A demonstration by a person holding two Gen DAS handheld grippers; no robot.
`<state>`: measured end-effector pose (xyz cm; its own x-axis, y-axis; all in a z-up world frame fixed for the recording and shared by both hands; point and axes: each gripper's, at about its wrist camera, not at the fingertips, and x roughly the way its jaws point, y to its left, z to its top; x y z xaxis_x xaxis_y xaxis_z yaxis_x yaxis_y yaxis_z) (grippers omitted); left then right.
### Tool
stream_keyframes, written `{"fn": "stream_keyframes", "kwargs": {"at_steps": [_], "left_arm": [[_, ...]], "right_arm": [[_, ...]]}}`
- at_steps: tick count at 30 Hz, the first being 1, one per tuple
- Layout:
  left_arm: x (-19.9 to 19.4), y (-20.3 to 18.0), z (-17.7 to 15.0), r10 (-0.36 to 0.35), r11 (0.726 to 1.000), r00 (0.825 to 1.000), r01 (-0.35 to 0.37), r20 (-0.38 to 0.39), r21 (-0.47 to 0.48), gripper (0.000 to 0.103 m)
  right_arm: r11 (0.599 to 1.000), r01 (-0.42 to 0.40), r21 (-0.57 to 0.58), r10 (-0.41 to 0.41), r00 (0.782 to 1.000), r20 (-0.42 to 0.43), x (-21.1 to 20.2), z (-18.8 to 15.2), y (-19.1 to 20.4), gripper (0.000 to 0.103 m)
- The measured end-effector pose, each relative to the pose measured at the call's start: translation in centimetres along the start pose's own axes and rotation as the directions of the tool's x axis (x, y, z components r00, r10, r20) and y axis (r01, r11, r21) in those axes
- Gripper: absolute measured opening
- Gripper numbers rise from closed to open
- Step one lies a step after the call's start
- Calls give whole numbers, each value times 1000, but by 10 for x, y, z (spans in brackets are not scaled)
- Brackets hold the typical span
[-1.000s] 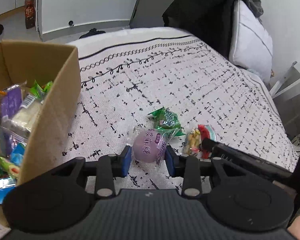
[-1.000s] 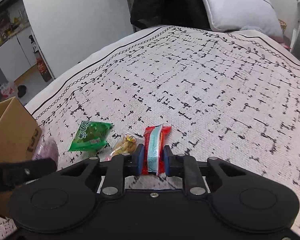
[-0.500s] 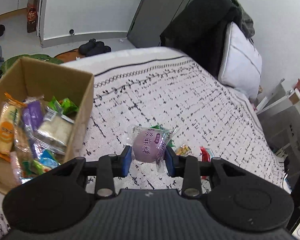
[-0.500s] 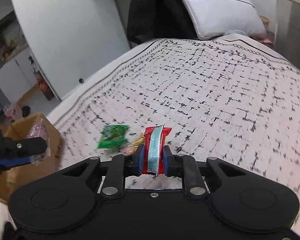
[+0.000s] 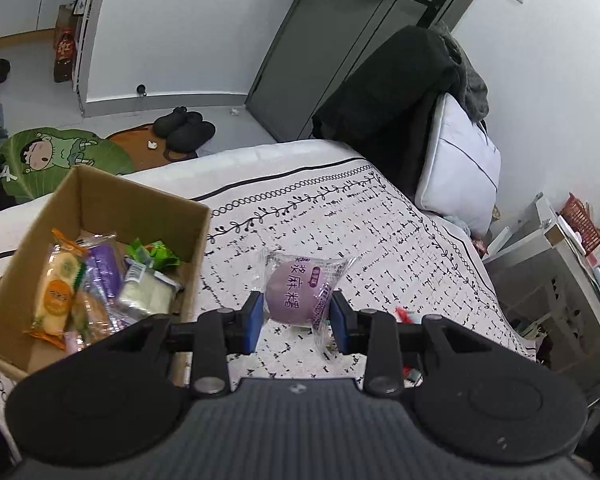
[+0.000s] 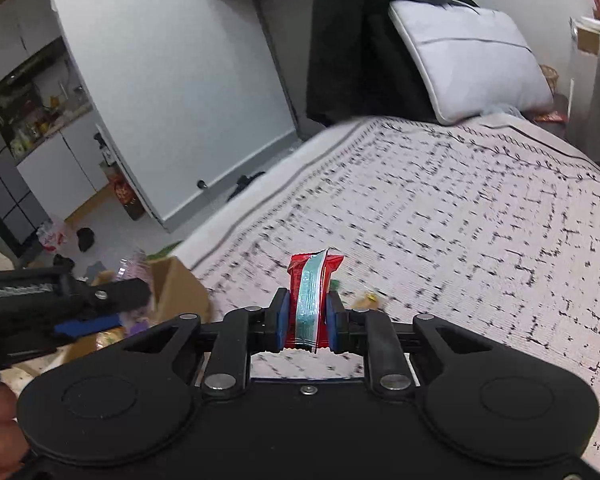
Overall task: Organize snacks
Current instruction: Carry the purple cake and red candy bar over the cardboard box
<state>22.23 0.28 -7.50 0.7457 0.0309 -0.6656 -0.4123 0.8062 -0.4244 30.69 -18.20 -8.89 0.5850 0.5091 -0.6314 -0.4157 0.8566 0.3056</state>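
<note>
grippers: two, left (image 5: 296,320) and right (image 6: 305,320)
purple snack (image 5: 296,294): one
red snack (image 6: 310,300): one
box (image 5: 140,204): one
packets in box (image 5: 96,280): at least five; an exact count is unclear
pillow (image 6: 472,60): one
bed (image 5: 380,232): one
</note>
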Motion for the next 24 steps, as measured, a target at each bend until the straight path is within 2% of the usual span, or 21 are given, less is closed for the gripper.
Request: {"fn": "stream_keyframes", "kwargs": {"at_steps": [4, 11, 16, 24], "left_arm": [[-5, 9, 10, -4, 1000, 1000, 4, 4, -29, 34], [-25, 31, 31, -5, 997, 998, 10, 63, -77, 34], [-37, 46, 45, 23, 996, 994, -14, 105, -93, 34], [-37, 74, 54, 33, 990, 994, -18, 109, -140, 34]], "right_arm": [[1000, -19, -12, 19, 1000, 5, -4, 5, 18, 19], [998, -56, -42, 56, 998, -1, -3, 15, 53, 19], [995, -81, -62, 81, 997, 0, 3, 18, 77, 19], [990, -121, -69, 121, 993, -3, 16, 20, 105, 19]]}}
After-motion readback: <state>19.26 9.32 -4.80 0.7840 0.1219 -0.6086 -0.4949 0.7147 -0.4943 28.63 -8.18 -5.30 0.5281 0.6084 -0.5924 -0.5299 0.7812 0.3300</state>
